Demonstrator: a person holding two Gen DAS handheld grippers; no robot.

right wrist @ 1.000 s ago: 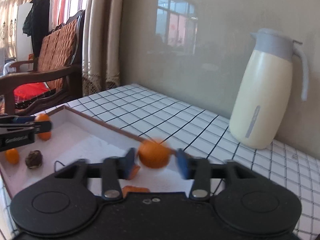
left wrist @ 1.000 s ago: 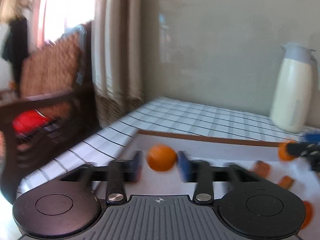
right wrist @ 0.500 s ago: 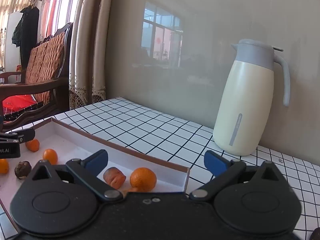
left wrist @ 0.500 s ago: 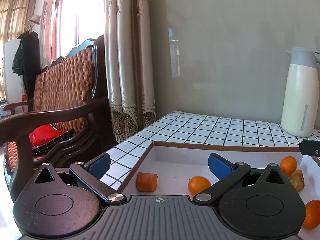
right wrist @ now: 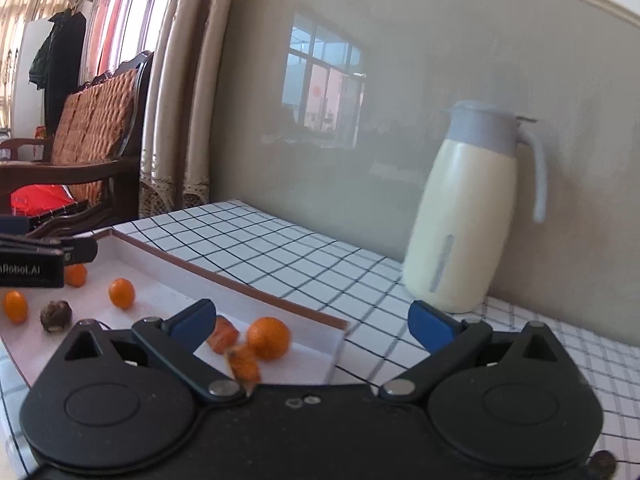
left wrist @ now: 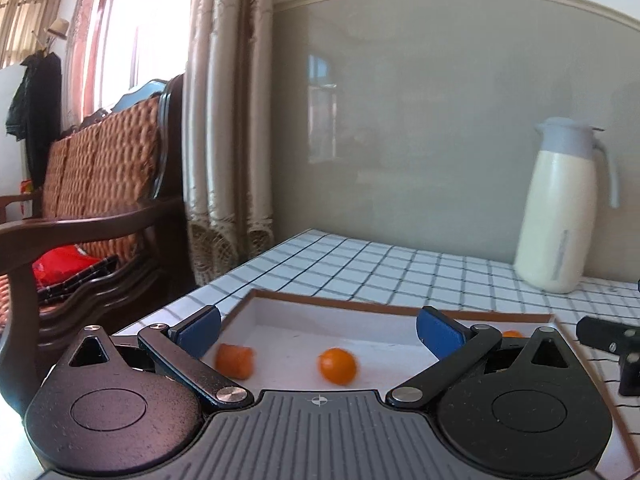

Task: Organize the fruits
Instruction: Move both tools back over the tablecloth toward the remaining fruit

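Note:
A white tray with a brown rim (left wrist: 340, 318) (right wrist: 240, 286) lies on the checked table. In the left wrist view a small orange (left wrist: 337, 365) and an orange chunk (left wrist: 234, 360) lie in it. My left gripper (left wrist: 318, 330) is open and empty above them. In the right wrist view an orange (right wrist: 268, 338), two reddish-orange pieces (right wrist: 223, 335), several small oranges (right wrist: 121, 293) and a brown nut-like fruit (right wrist: 56, 315) lie in the tray. My right gripper (right wrist: 310, 326) is open and empty over the tray's right end. The left gripper's body (right wrist: 36, 260) shows at far left.
A cream jug with a grey lid (left wrist: 560, 208) (right wrist: 468, 208) stands at the back right against the grey wall. A wooden wicker chair (left wrist: 92, 208) and curtains (left wrist: 224, 120) stand to the left of the table. A dark round object (right wrist: 604, 463) lies at bottom right.
A second ago each gripper was shut on an orange. Both opened and let the oranges fall into the tray, then drew back and up a little.

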